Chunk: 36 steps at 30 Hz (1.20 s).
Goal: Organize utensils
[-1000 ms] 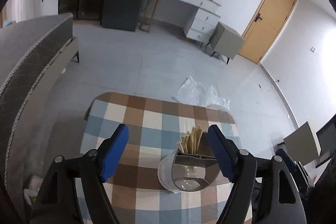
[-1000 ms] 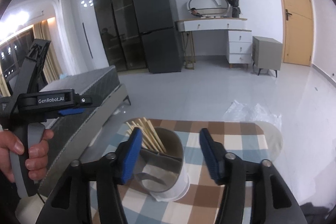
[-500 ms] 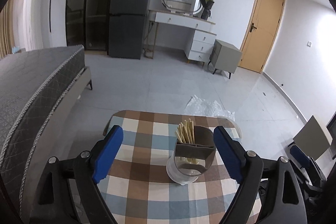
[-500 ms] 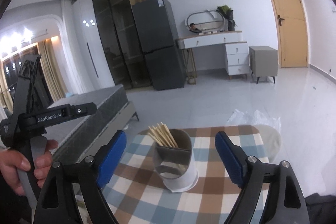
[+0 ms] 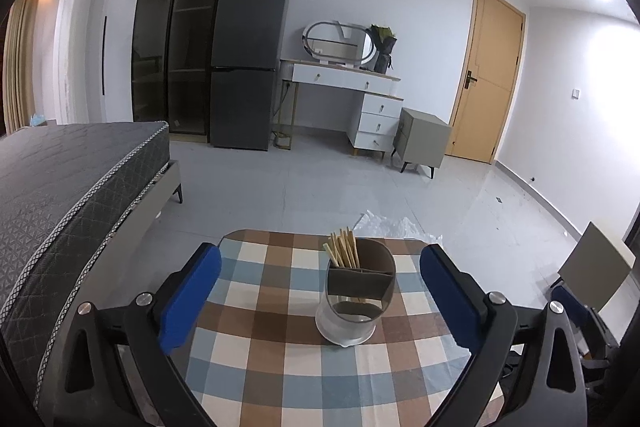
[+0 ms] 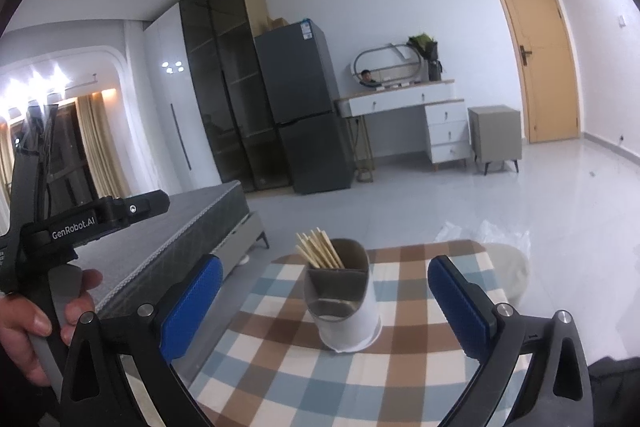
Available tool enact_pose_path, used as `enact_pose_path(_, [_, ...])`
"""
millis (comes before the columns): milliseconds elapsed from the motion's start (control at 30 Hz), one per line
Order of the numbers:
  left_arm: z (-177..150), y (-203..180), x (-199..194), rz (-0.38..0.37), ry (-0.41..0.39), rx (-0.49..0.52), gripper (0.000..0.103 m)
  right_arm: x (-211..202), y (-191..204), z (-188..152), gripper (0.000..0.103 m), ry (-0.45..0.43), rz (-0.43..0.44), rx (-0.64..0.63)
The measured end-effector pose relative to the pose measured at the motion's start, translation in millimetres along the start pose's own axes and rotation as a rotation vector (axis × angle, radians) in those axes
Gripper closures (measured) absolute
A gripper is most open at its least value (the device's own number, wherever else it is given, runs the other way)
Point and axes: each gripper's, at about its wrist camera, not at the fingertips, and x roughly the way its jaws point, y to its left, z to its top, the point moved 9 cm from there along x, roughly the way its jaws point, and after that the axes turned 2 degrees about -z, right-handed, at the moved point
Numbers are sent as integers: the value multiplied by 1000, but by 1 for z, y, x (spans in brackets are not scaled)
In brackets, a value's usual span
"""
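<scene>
Left gripper (image 5: pixel 320 291): held above the near edge of the table, tilted slightly down; jaws spread wide, just been opening, nothing pinched.
Right gripper (image 6: pixel 324 295): same pose beside it; jaws spread wide, just been opening, nothing pinched.
Hand (image 6: pixel 36 323): in the right wrist view, wrapped round the left gripper's grey handle.
Writing: "GenRobot.AI" on the left gripper's body.
Utensil holder (image 5: pixel 358 291): upright near the table's far edge, chopsticks (image 5: pixel 343 251) in a rear compartment.
Table (image 5: pixel 280 367): checked cloth of brown, blue and cream.
Room: bed (image 5: pixel 60 187), dark fridge (image 5: pixel 248 67), wooden door (image 5: pixel 486 79).
</scene>
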Motion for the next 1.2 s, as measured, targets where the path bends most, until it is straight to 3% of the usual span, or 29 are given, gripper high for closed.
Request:
enact_pose_path(267, [-15,6,-17,30,-92,-9,6,-21,7,-13,0,-90,-28,-59])
enact_pose_path(467, [-28,-1,-24,14,-167,34,6,-20,9,-34,0,-78,-48,-79])
enact_pose_path(967, [-75,-5,-2,15,-82,29,6,-12,-4,-77,0,-16,-73,-95])
enact_pose_path(1200, [-104,2,18,75,-25,93,6,0,-3,-96,0,40,-81,-110])
